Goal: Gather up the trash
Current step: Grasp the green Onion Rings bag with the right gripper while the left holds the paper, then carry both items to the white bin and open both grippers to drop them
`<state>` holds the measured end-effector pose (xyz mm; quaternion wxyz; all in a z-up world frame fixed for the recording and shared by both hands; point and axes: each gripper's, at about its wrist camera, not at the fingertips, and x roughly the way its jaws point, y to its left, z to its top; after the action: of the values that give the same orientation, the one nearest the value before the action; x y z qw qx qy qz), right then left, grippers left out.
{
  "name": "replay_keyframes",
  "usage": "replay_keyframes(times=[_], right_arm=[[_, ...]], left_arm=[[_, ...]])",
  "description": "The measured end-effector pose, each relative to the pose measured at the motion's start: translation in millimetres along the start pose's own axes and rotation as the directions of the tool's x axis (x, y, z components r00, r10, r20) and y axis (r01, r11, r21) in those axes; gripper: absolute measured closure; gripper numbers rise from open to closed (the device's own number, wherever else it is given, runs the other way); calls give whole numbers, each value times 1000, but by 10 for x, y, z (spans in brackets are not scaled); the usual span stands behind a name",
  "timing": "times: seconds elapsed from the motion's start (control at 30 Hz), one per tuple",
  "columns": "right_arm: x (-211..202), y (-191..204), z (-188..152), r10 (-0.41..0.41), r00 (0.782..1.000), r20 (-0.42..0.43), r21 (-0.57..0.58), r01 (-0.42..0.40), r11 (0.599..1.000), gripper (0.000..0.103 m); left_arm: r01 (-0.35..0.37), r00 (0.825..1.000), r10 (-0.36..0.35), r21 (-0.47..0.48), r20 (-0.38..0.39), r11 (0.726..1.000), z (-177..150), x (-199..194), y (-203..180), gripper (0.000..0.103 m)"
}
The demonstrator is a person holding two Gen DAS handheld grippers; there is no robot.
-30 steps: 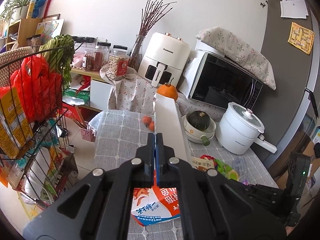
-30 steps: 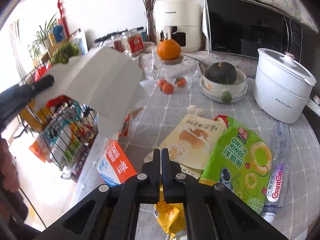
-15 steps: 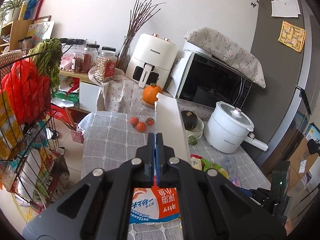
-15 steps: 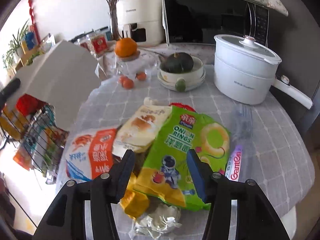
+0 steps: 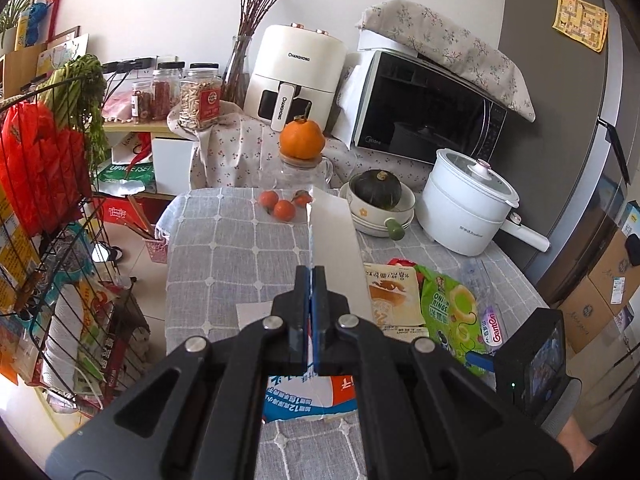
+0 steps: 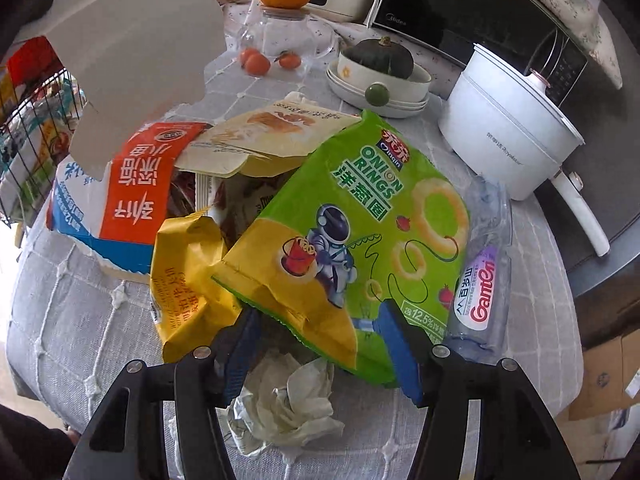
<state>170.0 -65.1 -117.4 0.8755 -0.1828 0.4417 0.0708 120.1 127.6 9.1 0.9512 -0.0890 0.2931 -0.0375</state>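
The right gripper (image 6: 316, 344) has just been opening, and its jaws now stand spread around the lower edge of the green onion-ring bag (image 6: 360, 216), one blue pad off each side of the crumpled yellow corner, neither visibly pressing. To do this step well, I judge the jaws should settle lower so the pads bite the bag's folded edge rather than skim its slick face, and they should close on that bag alone: a wad of crumpled tissue (image 6: 288, 396) lies just under the jaws, and a yellow wrapper (image 6: 184, 276) touches the bag's left side.

The bag lies on top of the heap near the table's near edge, overlapping a cream bread packet (image 6: 272, 136) and a red-and-blue packet (image 6: 124, 196); a flattened water bottle (image 6: 484, 272) lies along its right side.

The left gripper (image 5: 311, 276) is clenched on a white paper bag (image 5: 336, 248), holding it above the table's left side. Its mouth seems to hang near the heap, so a short lift and carry should suffice.

Beyond, toward the far edge, stand a white cooker (image 6: 508, 132) and a bowl with a green squash (image 6: 380, 68), well clear.
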Motion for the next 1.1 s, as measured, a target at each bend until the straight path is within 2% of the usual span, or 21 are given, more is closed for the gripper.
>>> replay_keyframes(times=[0.13,0.27,0.37,0.57,0.7,0.77,0.87,1.0,1.1], right_arm=[[36,48,108,8,999,46,-2,-8,1000,46],[-57,-1,179,31,994,104,15,-33,999,79],[-264,-95,241,58,983,172,53,-68,996,90],[-629,-468,300,234,926,294,191,-297,936,94],[-780,-688,293,275,896,348,262,-374,890,94],[-898,-797,278,298,869,395,276,-422,864,95],[-1096,-967,273,302,828,473,282,-466,838,96],[-1347,-1144,236,274,796,540,285,-479,830,97],[-1509,-1277,186,254,781,571,287,-480,829,97]], left_arm=[[-6,1000,6,14,-5,1000,-11,12,-19,102],[-9,1000,9,15,-4,1000,-2,12,-7,102],[-2,1000,2,2,-3,1000,7,10,11,102],[12,1000,-12,-7,-3,1000,12,-4,-10,102],[40,999,-40,-19,-3,999,23,-34,-26,102],[54,999,-54,-24,3,998,39,-62,-41,102],[74,997,-74,-28,17,997,68,-111,-76,102],[107,994,-106,-26,32,994,79,-157,-155,102],[138,990,-138,-17,30,990,77,-162,-264,102]])
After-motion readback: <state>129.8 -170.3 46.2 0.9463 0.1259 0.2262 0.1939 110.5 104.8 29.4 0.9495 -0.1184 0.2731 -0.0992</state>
